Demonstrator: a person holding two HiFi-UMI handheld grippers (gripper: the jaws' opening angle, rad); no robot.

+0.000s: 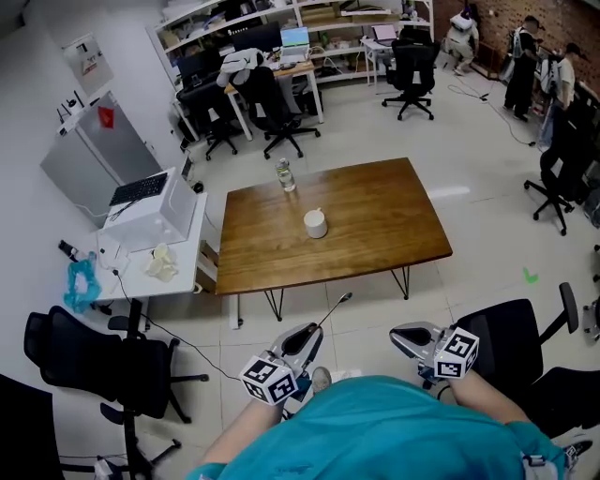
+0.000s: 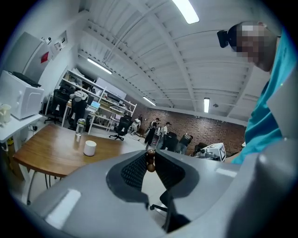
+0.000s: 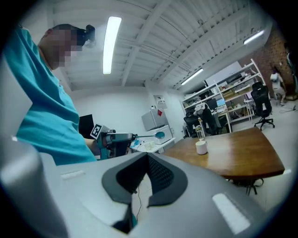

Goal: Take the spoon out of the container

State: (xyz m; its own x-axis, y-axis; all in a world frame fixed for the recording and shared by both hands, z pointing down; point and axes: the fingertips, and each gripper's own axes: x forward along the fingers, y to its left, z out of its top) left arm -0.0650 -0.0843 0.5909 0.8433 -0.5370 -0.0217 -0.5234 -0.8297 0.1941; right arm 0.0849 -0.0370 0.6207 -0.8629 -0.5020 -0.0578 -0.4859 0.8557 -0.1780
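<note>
Pale office flooring surrounds a wooden table, on which a white container stands near the middle with a clear bottle behind it. Both grippers hang over the floor, close to the person's teal shirt and well short of the table. The left gripper is clenched on the handle of the spoon, which points towards the table, well apart from the container. The right gripper has its jaws pressed together with nothing between them.

Ceiling strip lights give bright, even light and soft shadows, while fisheye curvature and dark corners frame both gripper views.
</note>
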